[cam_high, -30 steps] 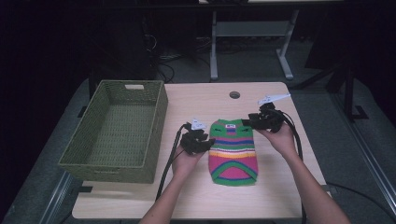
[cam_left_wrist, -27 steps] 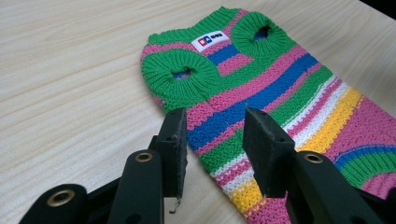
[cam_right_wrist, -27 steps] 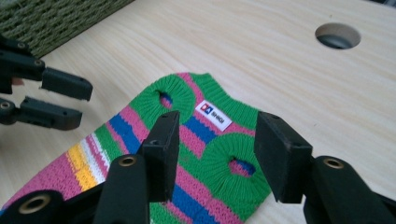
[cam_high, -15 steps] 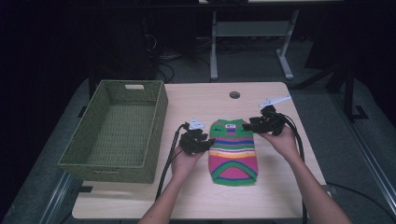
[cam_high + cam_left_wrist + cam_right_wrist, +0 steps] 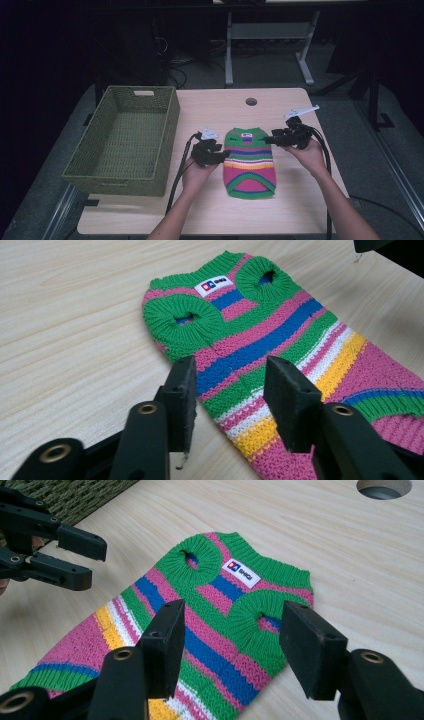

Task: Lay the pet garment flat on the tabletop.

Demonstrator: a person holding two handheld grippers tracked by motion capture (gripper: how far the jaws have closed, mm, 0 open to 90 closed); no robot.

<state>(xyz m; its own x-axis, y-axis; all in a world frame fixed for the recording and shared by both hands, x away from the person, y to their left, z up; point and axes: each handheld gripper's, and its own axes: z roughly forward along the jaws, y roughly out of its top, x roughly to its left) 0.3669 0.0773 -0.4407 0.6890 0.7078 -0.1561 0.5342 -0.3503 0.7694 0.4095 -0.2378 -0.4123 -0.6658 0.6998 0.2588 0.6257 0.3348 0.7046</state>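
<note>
Grippers at both sides of one striped knit sweater, neither closed on it.

One small knitted sweater with green, pink, blue, yellow and white stripes (image 5: pixel 249 161) lies flat mid-table on the light wooden tabletop (image 5: pixel 220 107), collar end at 12 o'clock, hem at 6; two green ribbed sleeve holes (image 5: pixel 184 318) and one white label (image 5: pixel 214 285) near the collar. Left gripper (image 5: pixel 222 156) at the sweater's 9 o'clock edge, jaws wide apart over the striped knit, holding nothing. Right gripper (image 5: pixel 268 139) at about 2 o'clock of the sweater by the collar side, jaws wide too, hovering over the sleeve hole area. One green woven rectangular basket (image 5: pixel 170 131) sits at 9 o'clock, well apart from the sweater. One round cable hole (image 5: pixel 251 101) in the tabletop at 12 o'clock.
</note>
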